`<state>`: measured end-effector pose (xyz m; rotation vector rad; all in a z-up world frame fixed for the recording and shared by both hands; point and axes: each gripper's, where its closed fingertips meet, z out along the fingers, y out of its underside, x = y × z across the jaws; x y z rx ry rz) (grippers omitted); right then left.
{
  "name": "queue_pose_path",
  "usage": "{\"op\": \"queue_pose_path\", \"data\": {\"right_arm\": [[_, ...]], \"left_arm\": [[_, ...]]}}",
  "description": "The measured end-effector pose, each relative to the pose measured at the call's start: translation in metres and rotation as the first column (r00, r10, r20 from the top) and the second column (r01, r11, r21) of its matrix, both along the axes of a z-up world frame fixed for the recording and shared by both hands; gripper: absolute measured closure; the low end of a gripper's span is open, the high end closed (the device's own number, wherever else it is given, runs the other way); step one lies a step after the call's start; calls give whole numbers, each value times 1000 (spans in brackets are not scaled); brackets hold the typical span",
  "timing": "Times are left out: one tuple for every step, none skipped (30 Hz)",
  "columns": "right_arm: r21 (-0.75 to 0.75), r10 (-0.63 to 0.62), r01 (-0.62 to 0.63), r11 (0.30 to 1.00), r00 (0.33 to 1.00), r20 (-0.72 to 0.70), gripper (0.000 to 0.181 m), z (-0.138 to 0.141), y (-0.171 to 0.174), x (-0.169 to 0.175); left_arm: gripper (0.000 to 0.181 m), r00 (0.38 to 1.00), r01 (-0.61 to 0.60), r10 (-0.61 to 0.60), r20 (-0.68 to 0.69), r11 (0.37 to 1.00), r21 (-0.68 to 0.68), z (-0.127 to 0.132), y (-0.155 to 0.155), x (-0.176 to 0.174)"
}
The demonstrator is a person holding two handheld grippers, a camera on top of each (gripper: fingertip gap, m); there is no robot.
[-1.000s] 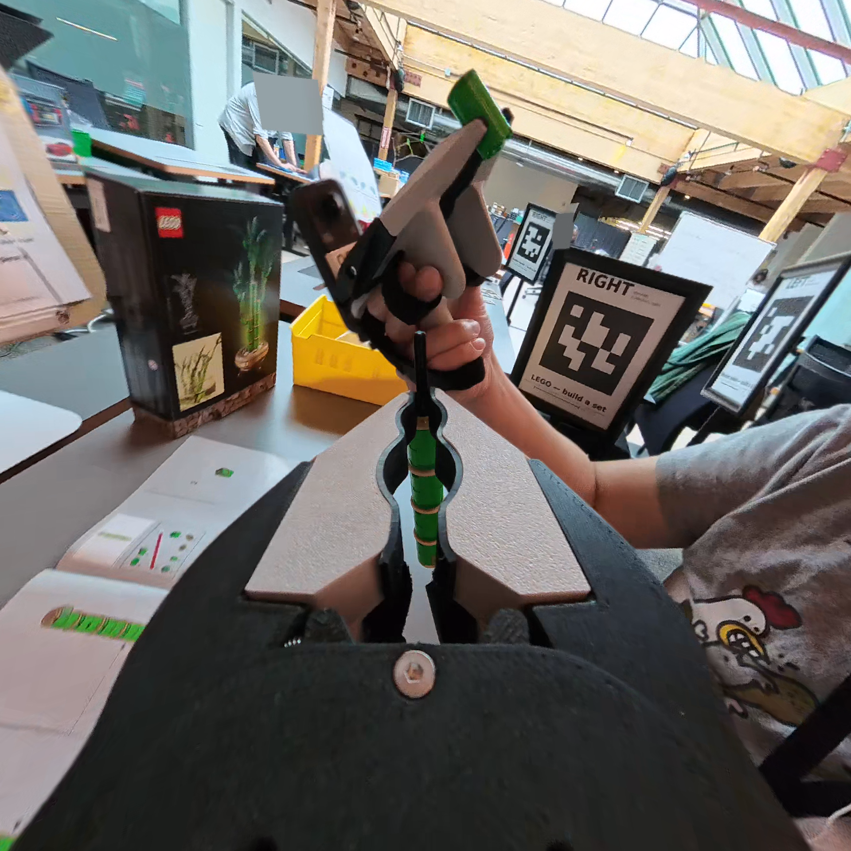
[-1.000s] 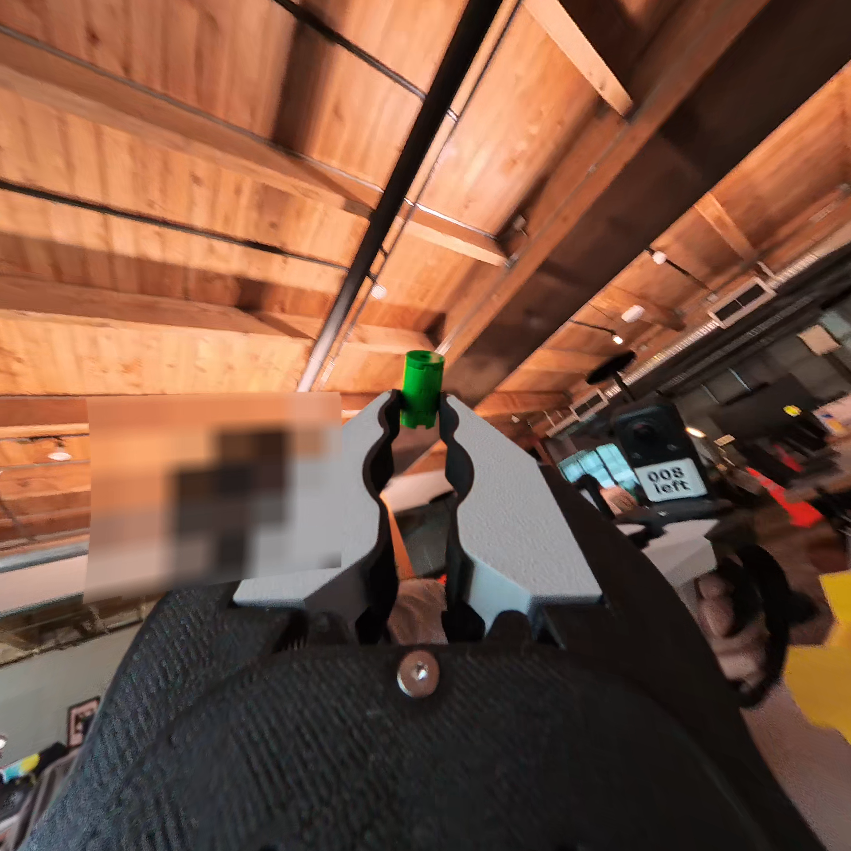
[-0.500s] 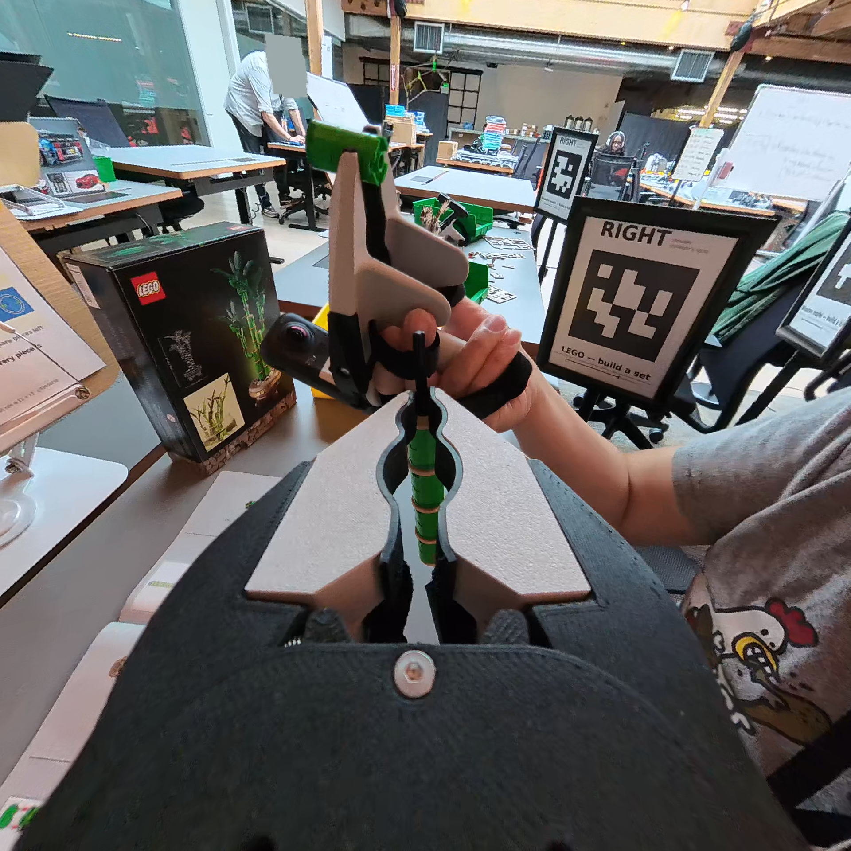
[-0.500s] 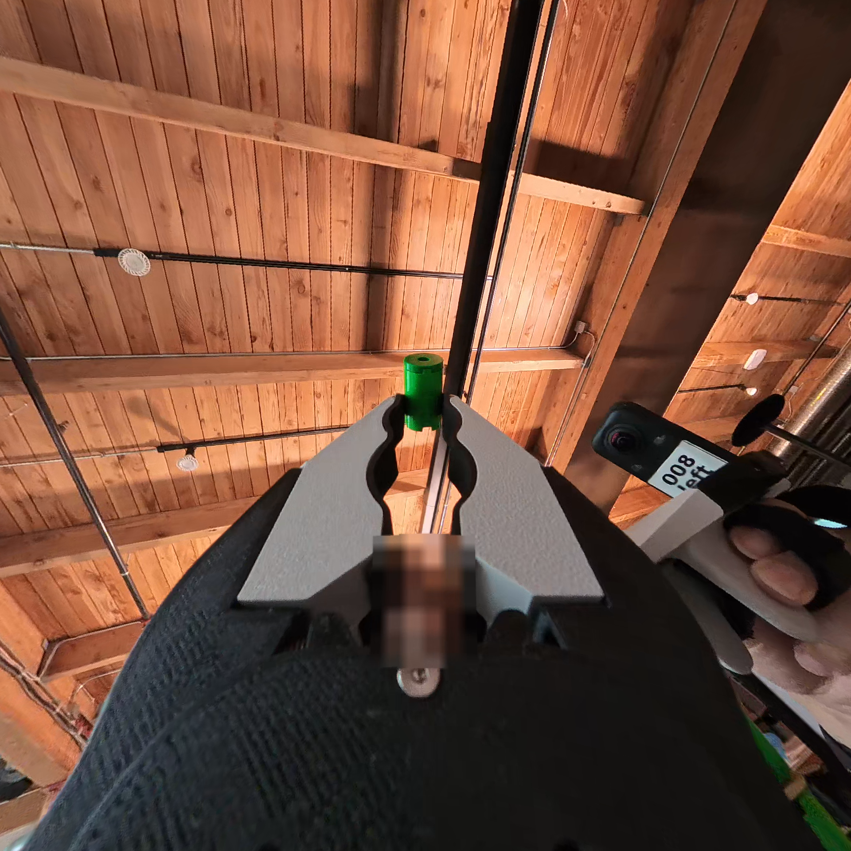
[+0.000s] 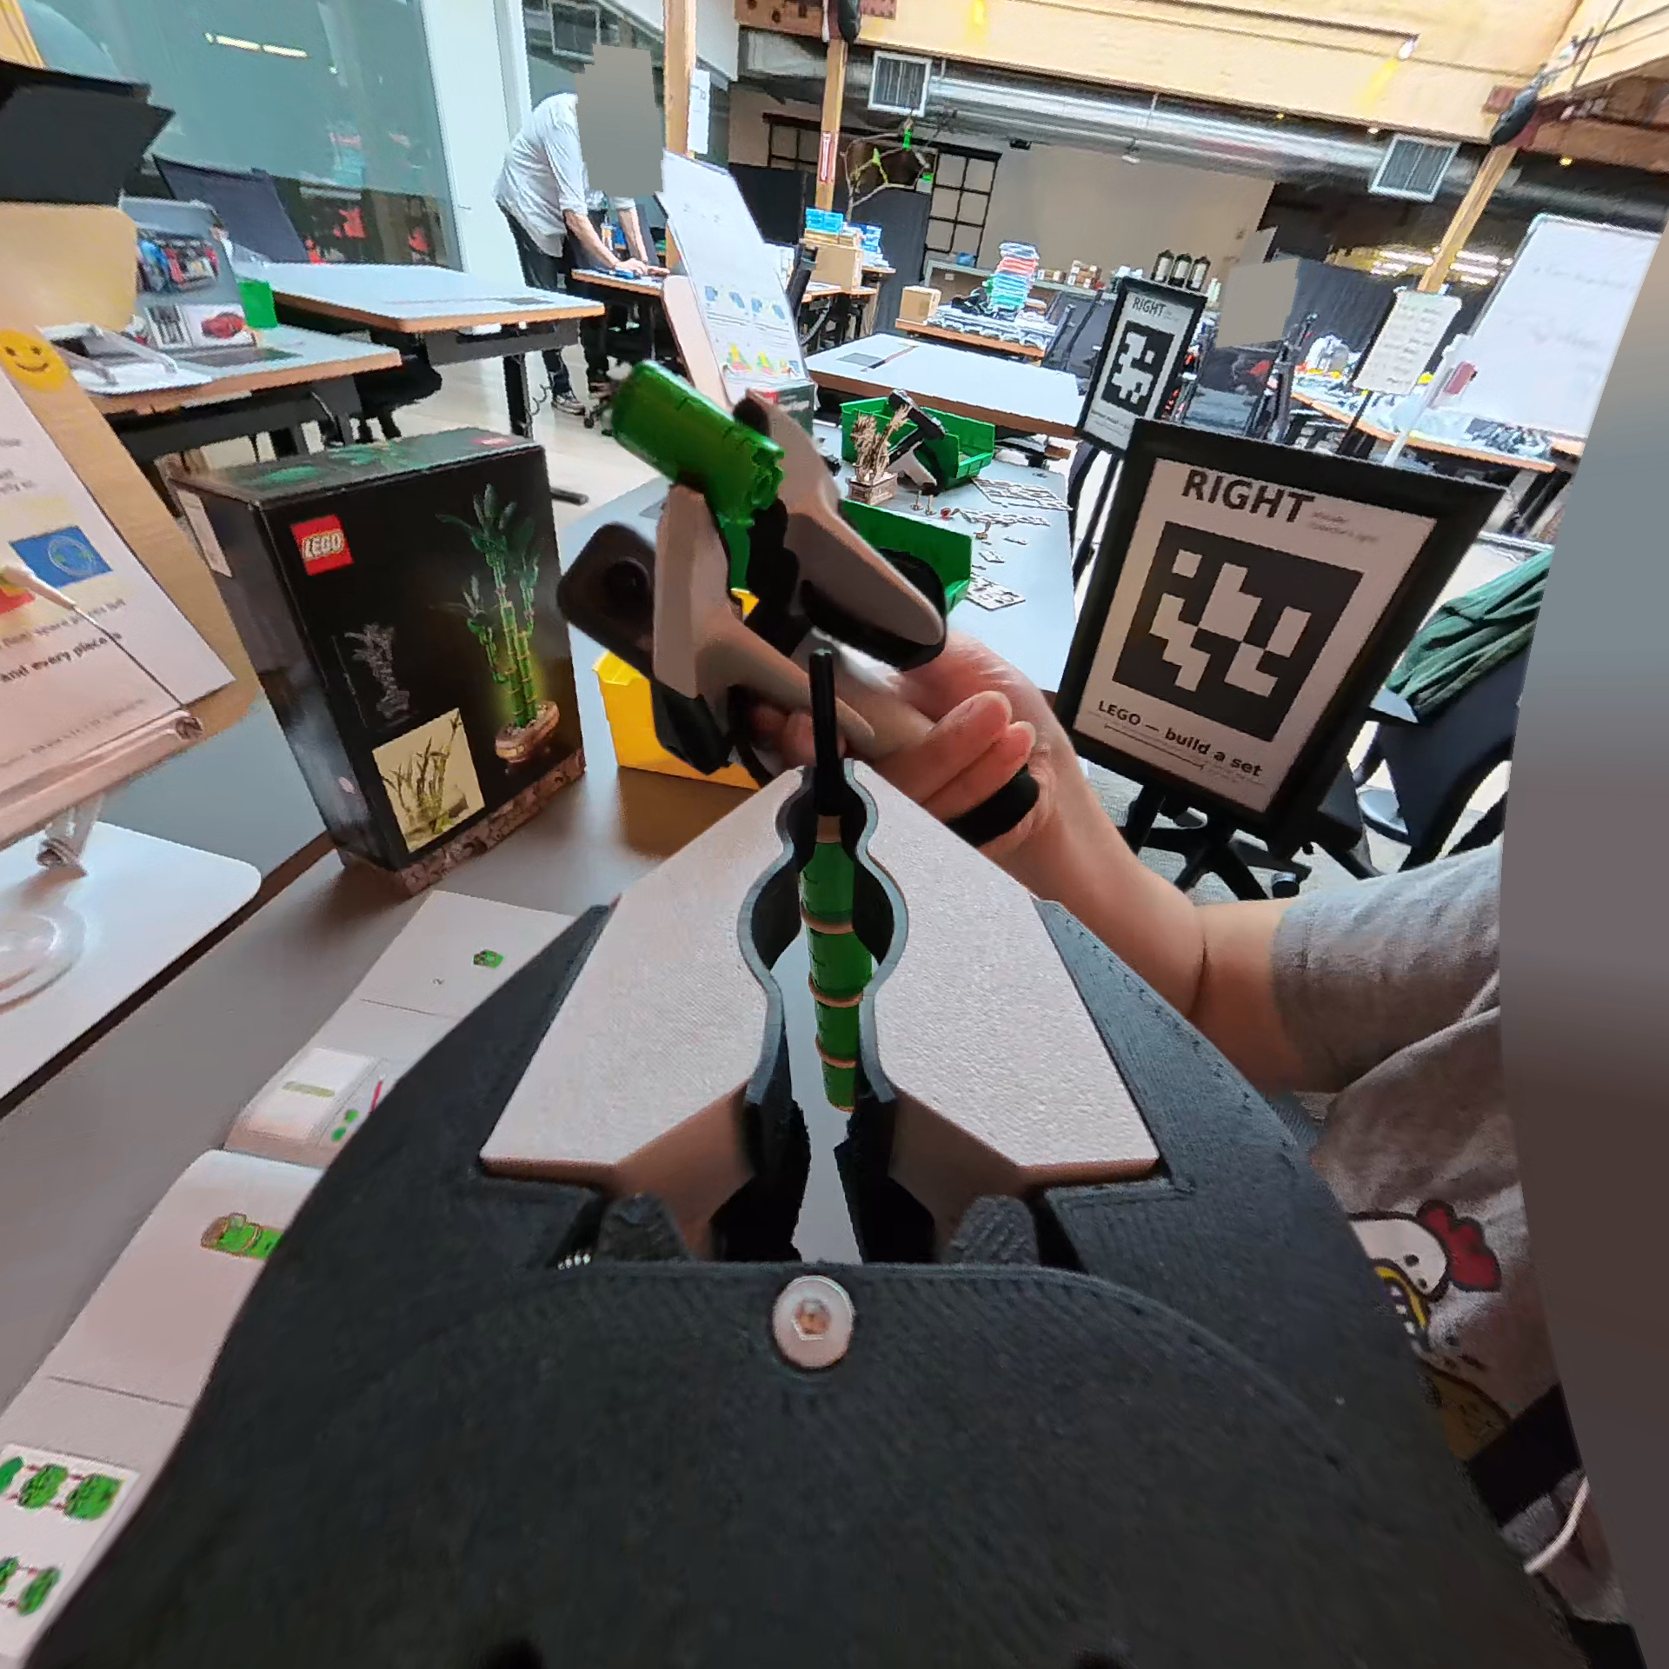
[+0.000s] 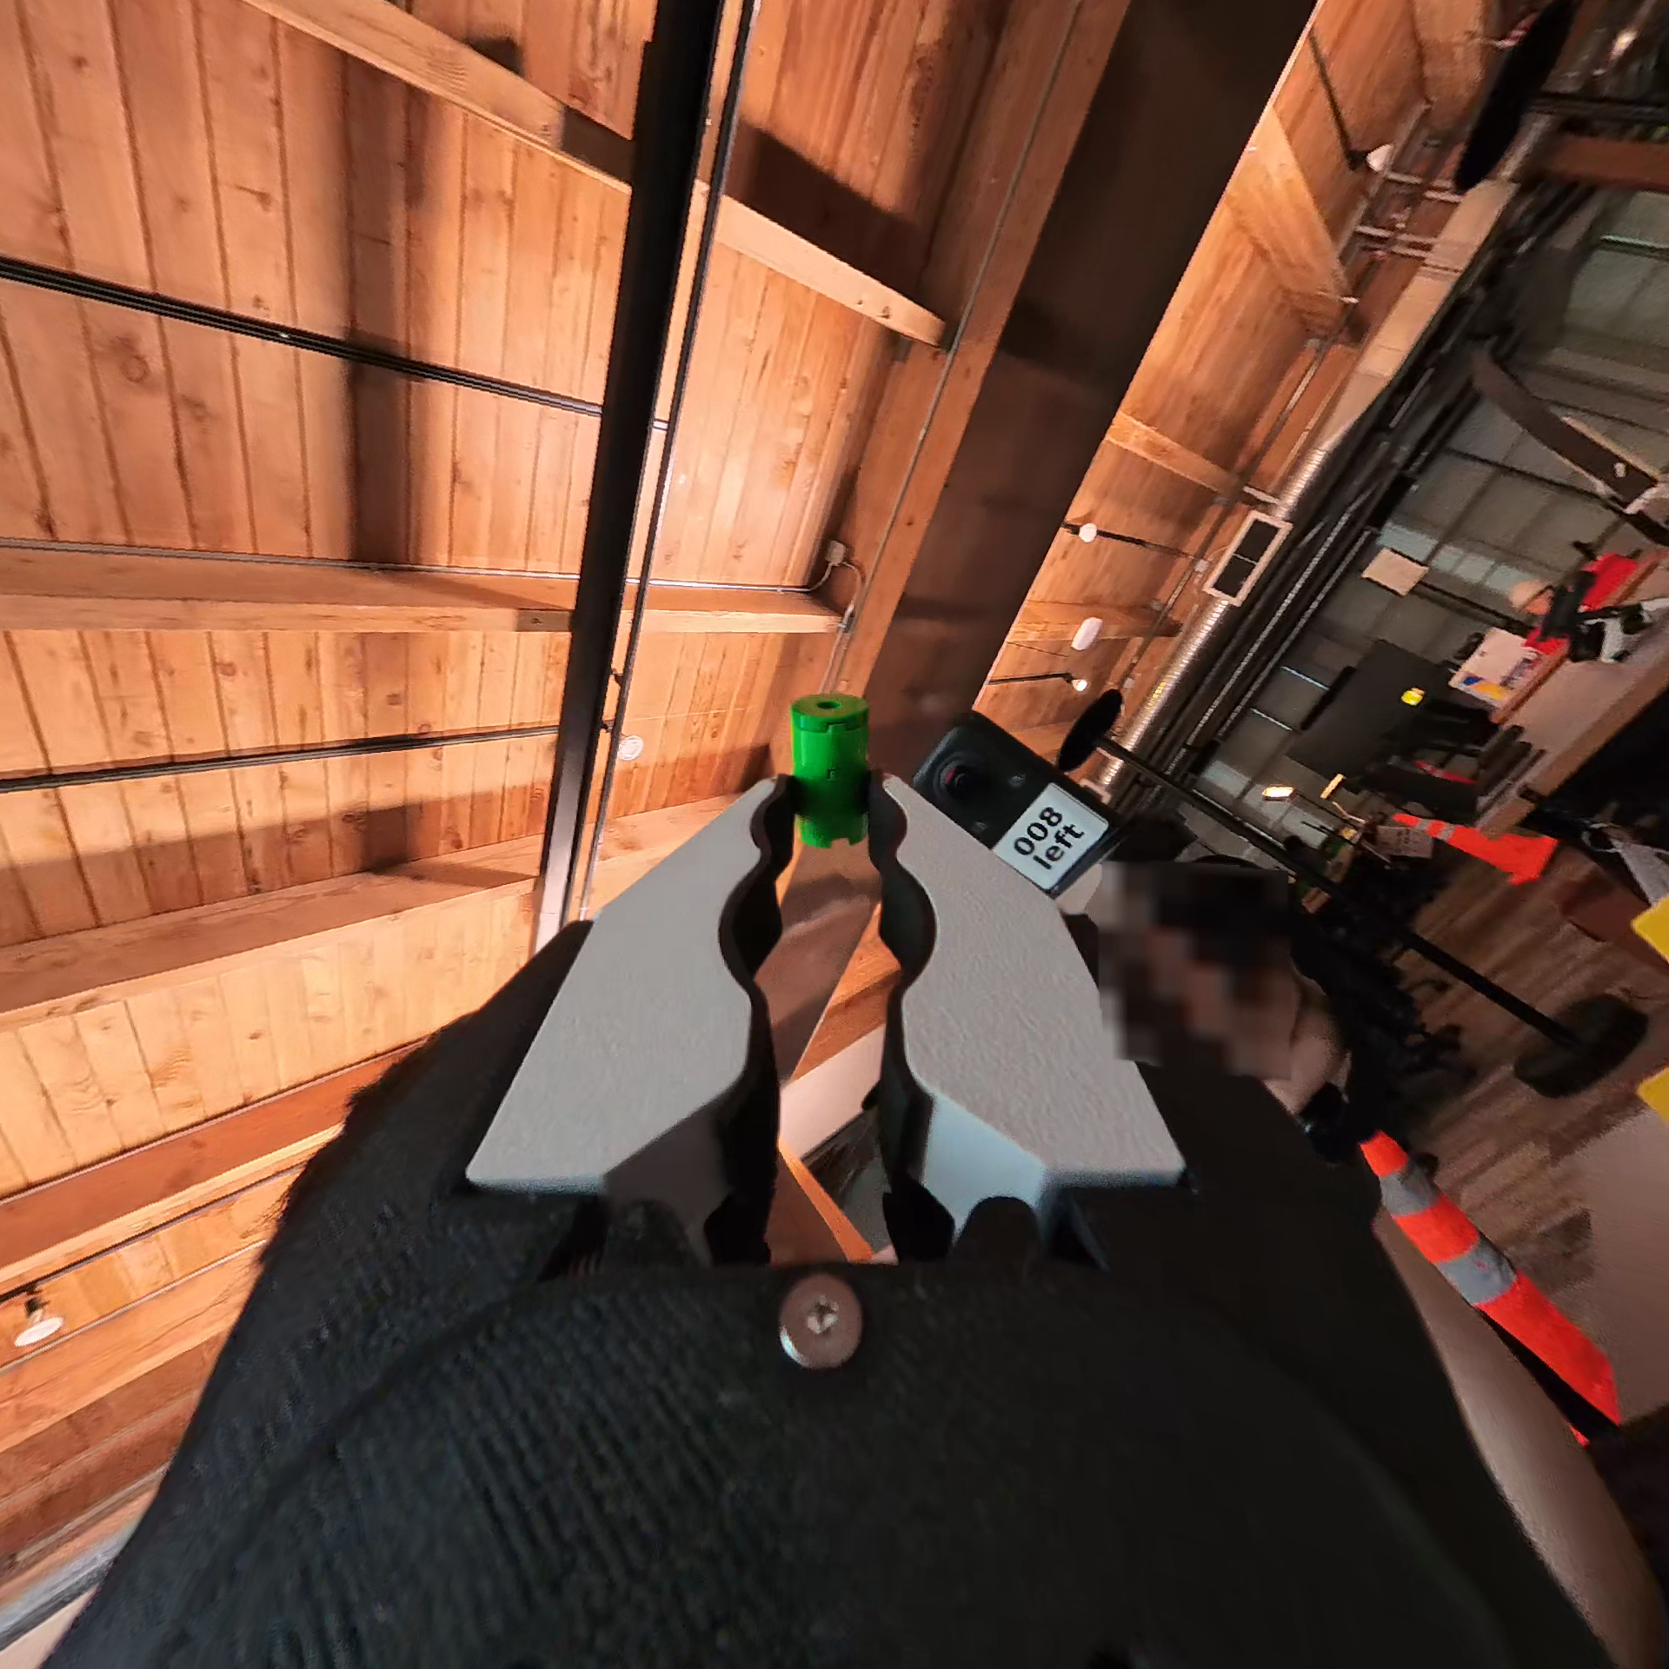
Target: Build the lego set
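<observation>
tongs: left tongs (image 5: 826,804) clamped narrow on green stalk (image 5: 833,966), stacked segments with tan rings lying along the gap, thin black rod (image 5: 822,704) sticking out past the tips. right tongs (image 6: 829,795) pinched on green cylinder (image 6: 826,768) at the very tips, hollow end facing outward.

against half a second back: right tongs (image 5: 722,506) tipped over from upright, cylinder (image 5: 695,442) now aimed up and to the left, away from the rod rather than straight up. hand (image 5: 939,722) lower and closer to the rod tip. grip on stalk unchanged. right wrist view swung off the plain plank ceiling toward beams and the hall at right; left tool's camera (image 6: 984,777) now just beside the cylinder instead of well off to the right.

seen only from the left wrist: worktop (image 5: 181,1039), black box (image 5: 397,650) standing upright, yellow bin (image 5: 632,722) behind the hand, booklet (image 5: 361,1066) lying open at lower left, framed marker sign (image 5: 1264,614) at right.

seen only from the right wrist: wooden ceiling (image 6: 316,452), orange cone (image 6: 1481,1264) at lower right, open bore in the cylinder's end.
</observation>
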<state>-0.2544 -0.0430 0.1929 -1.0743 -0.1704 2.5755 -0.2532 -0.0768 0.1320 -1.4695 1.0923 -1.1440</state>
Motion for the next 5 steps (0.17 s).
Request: {"op": "queue_pose_path", "data": {"right_arm": [[-2,-7,7,1000,1000,23,168,-1,0,-2],[0,-15,15,1000,999,45,168,-3,0,-5],[8,-23,23,1000,997,67,168,-5,1,-7],[22,-31,30,999,996,85,168,-7,1,-9],[37,-40,37,999,994,106,168,-9,2,-11]], "left_arm": [[179,1000,-10,10,-6,1000,-6,-1,2,0],[179,1000,-17,17,-9,1000,-7,-3,4,-1],[179,1000,-6,6,-4,1000,-17,-3,4,-1],[179,999,30,-30,15,999,-44,-2,2,0],[179,996,76,-72,44,994,-82,0,-1,0]]}}
